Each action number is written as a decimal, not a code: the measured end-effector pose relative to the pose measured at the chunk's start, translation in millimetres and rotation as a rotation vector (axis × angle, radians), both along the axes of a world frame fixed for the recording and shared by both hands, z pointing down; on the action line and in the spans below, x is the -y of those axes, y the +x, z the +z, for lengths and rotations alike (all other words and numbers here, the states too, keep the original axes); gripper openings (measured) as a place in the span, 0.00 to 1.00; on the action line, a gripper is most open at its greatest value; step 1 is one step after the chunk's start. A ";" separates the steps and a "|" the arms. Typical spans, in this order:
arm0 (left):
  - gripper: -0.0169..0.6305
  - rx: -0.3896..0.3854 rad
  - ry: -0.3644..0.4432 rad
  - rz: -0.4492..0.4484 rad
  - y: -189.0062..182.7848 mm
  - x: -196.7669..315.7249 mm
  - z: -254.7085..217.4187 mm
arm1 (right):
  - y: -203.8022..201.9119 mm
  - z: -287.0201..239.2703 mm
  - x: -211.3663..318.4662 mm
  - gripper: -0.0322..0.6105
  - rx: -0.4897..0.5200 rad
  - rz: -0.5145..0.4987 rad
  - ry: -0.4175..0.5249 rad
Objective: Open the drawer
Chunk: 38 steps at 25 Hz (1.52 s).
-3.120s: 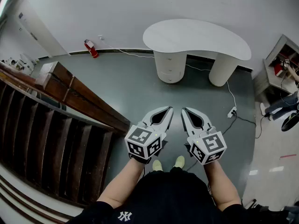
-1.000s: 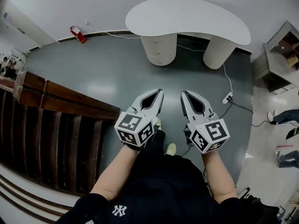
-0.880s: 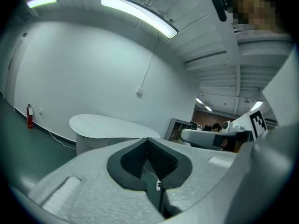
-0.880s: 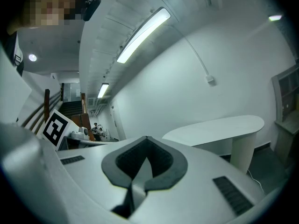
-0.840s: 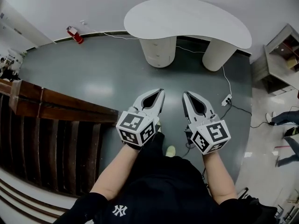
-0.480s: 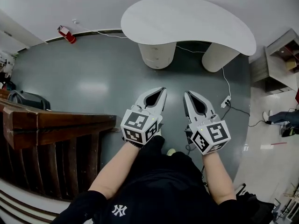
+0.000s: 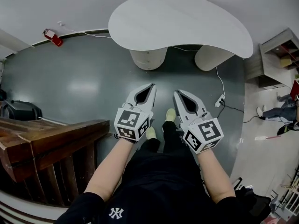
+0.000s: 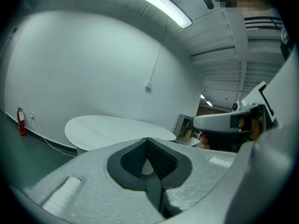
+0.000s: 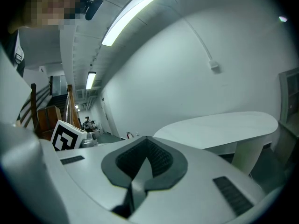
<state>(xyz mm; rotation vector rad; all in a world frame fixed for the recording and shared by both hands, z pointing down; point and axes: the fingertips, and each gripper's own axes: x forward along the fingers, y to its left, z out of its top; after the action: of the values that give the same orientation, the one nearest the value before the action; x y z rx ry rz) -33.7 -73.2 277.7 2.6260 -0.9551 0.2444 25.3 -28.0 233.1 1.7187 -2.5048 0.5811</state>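
Note:
A white kidney-shaped desk (image 7: 180,24) stands against the far wall on two round pedestals. The left pedestal (image 7: 148,59) has drawer fronts, seen only from above; the right one (image 7: 212,57) is plain. My left gripper (image 7: 152,85) and right gripper (image 7: 176,92) are held side by side over the grey floor, a short way in front of the desk, pointing at it. Both are shut, with nothing between the jaws. The desk top (image 8: 112,127) lies beyond the left gripper's (image 8: 147,139) closed tips. It also shows as a pale desk top (image 9: 224,125) past the right gripper (image 9: 145,138).
A dark wooden stair railing (image 7: 51,136) runs along my left. A red fire extinguisher (image 7: 52,37) stands at the far wall. A power strip (image 7: 217,101) and its cable lie on the floor right of the desk. A grey shelf unit (image 7: 275,55) and a person's legs (image 7: 275,112) are at far right.
Both grippers have been carried forward toward the desk, which now looks larger and nearer. The railing has slid back to my left. The jaws stayed shut.

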 end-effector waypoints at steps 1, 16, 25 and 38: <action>0.04 0.006 0.002 0.001 2.4 8.1 4.0 | 1.4 2.9 8.5 0.07 0.003 -0.006 -0.003; 0.04 0.083 -0.048 -0.112 50.3 132.7 92.5 | 42.0 65.1 161.0 0.07 -0.007 -0.225 -0.021; 0.04 0.083 -0.069 -0.159 34.5 185.5 205.5 | 17.9 162.6 208.3 0.07 0.025 -0.203 -0.036; 0.04 0.102 -0.030 -0.212 33.2 261.7 363.9 | 13.7 300.6 237.9 0.07 0.099 -0.047 -0.023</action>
<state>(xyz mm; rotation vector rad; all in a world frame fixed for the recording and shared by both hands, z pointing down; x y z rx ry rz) -0.4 -334.9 641.6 2.4805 -1.2434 0.3397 39.0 -265.9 533.7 1.6586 -2.5856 0.7053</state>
